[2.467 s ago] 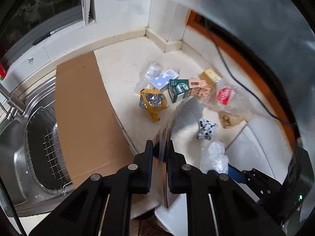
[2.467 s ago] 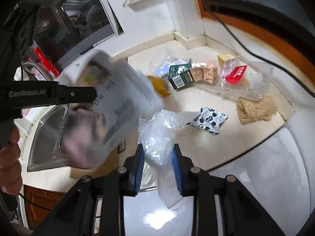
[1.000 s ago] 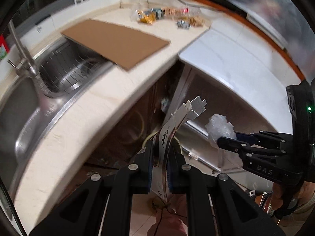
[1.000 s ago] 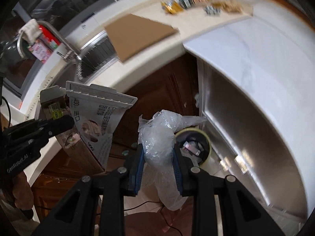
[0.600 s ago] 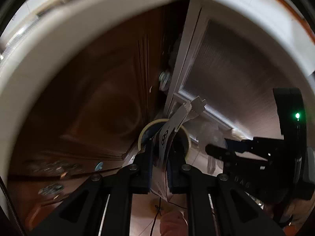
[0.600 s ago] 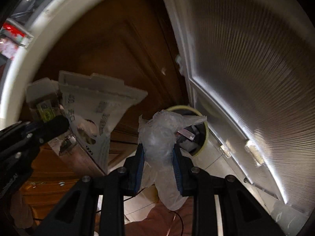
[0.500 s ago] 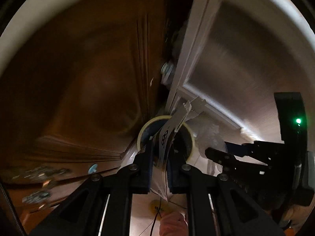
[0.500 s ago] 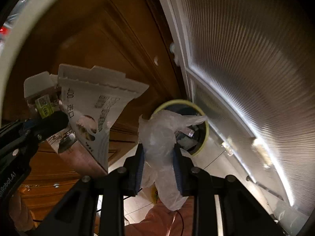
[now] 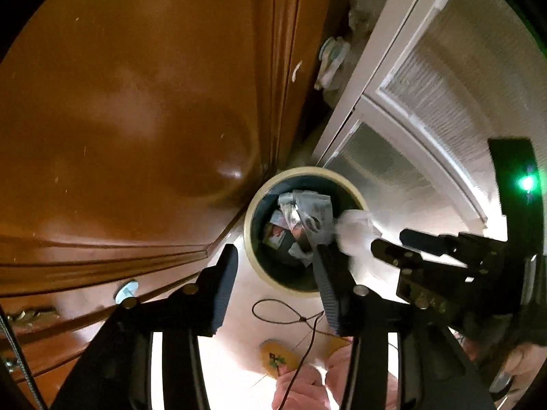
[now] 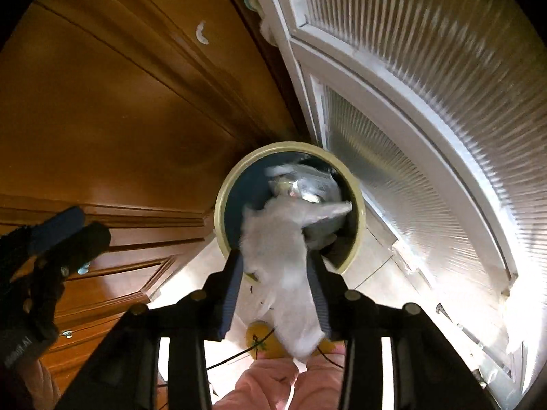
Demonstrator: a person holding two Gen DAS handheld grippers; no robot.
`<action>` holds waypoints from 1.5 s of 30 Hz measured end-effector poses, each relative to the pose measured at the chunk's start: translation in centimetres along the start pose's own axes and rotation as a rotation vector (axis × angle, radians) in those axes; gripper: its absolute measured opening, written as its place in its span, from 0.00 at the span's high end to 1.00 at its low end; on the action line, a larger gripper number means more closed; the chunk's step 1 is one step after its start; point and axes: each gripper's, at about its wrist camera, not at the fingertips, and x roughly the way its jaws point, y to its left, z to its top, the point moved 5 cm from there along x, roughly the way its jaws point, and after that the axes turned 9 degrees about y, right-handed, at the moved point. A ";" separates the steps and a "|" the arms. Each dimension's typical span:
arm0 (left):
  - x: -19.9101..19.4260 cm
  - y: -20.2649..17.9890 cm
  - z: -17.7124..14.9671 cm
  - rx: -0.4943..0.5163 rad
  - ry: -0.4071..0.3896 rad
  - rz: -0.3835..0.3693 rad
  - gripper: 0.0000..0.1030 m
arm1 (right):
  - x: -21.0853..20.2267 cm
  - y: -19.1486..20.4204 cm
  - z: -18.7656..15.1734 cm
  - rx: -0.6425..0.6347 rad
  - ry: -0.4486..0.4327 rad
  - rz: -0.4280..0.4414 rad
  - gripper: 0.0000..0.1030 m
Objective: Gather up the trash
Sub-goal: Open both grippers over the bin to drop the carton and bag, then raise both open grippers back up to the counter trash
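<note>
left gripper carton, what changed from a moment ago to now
The left gripper has just opened and let the flattened carton go; it now lies in the bin. Both grippers dropped from the counter to just above the bin. The right gripper has also been opening, and the plastic bag remains between its fingers, blurred. The bin stays by the cabinet.

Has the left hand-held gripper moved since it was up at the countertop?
Yes. The left hand-held gripper has dropped below the counter to the trash bin, jaws just opened and empty; its carton lies inside.
</note>
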 end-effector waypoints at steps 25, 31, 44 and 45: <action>-21.2 -0.8 -3.1 0.088 -0.162 0.011 0.55 | -17.8 5.8 -4.9 -0.061 -0.119 0.034 0.51; -29.7 -0.7 -3.9 0.119 -0.270 0.010 0.45 | -26.6 7.9 -6.4 -0.074 -0.230 0.027 0.51; -45.9 -0.3 -4.5 0.184 -0.559 0.046 0.31 | -44.5 10.8 -9.2 -0.078 -0.558 -0.025 0.52; -47.2 -0.1 -4.6 0.185 -0.579 0.042 0.31 | -45.6 11.0 -9.4 -0.076 -0.574 -0.022 0.52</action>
